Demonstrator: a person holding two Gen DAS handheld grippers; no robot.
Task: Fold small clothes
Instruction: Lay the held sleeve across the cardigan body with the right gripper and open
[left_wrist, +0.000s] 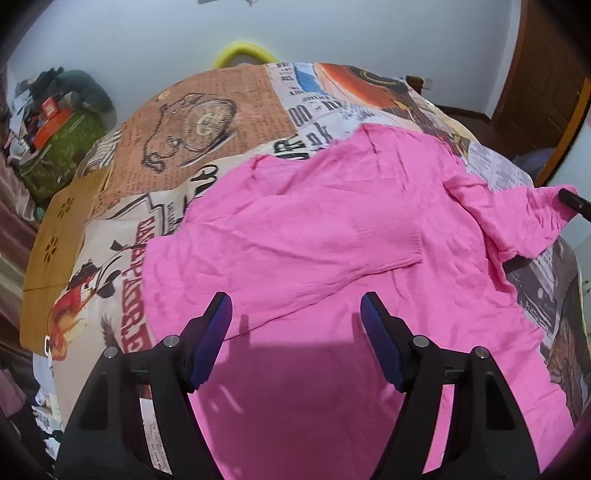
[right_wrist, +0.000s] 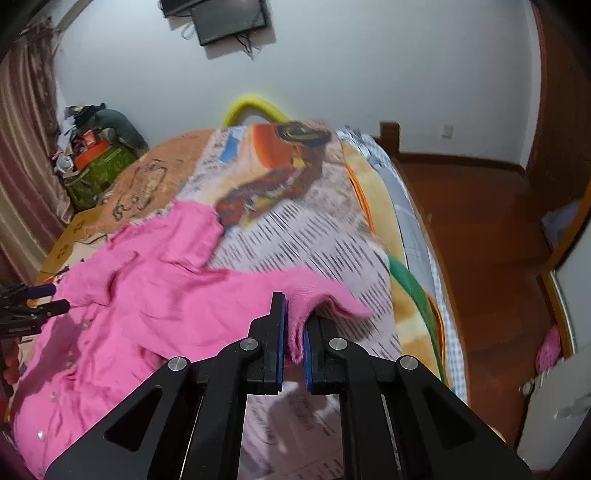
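From the left wrist, we see our left gripper (left_wrist: 295, 317) spread wide above the bright pink knit cardigan (left_wrist: 325, 236), which lies flat across the newspaper-print bedspread (left_wrist: 207, 122), one sleeve stretched toward the bed's right edge. From the right wrist, our right gripper (right_wrist: 294, 325) pinches that sleeve's cuff (right_wrist: 317, 295) near the right edge; bare bedspread runs on to the far edge, wooden floor (right_wrist: 480, 236) beyond.
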